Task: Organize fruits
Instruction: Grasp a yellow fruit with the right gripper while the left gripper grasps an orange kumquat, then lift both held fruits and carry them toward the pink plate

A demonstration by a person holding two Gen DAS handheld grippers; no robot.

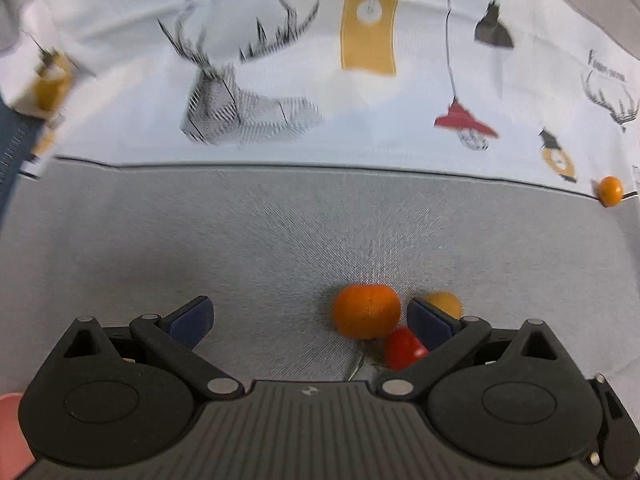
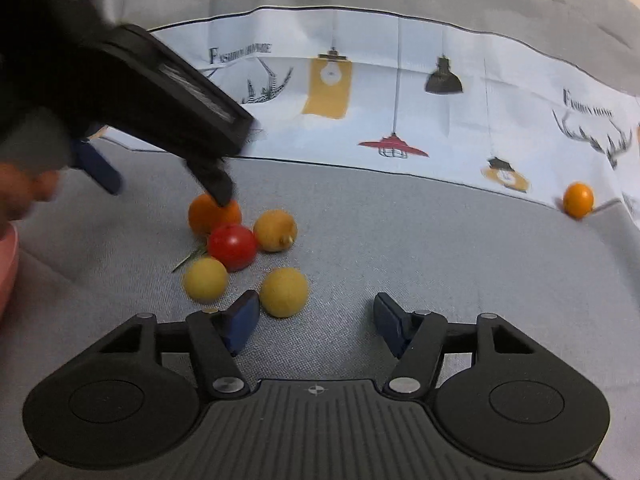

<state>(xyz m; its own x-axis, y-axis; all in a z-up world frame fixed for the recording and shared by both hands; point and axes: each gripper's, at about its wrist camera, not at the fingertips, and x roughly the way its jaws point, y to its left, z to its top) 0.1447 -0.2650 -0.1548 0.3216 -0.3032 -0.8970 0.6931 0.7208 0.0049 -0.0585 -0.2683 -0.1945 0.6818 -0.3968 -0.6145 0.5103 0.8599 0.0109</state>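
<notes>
While the left gripper (image 1: 308,316) hangs over the grey cloth (image 1: 280,232) with its blue pads spread wide and nothing between them, its own camera catches only part of the fruit cluster: a large orange (image 1: 366,316) just inside the right-hand pad, a red tomato (image 1: 402,348) tucked below that orange, and a yellow fruit (image 1: 444,303) peeking out behind the pad. From the right wrist camera the whole cluster shows: the orange (image 2: 210,214), the tomato (image 2: 232,247) touching it, a yellow fruit with a stem nub (image 2: 275,230) to the right of them, and two more yellow fruits (image 2: 205,279) (image 2: 284,291) nearer the lens that the left view does not show. That view also shows the left gripper (image 2: 166,182) from outside, reaching down from the upper left with one dark fingertip on or just over the orange; contact cannot be told. The right gripper (image 2: 314,320) stands about half open and holds nothing, its left pad just beside the nearest yellow fruit. A small orange (image 2: 578,199) lies well apart to the far right at the edge of the printed cloth (image 2: 400,80), and it shows in the left view too (image 1: 610,191). Something pink (image 1: 10,432) sits at the lower left edge beside the left gripper.
</notes>
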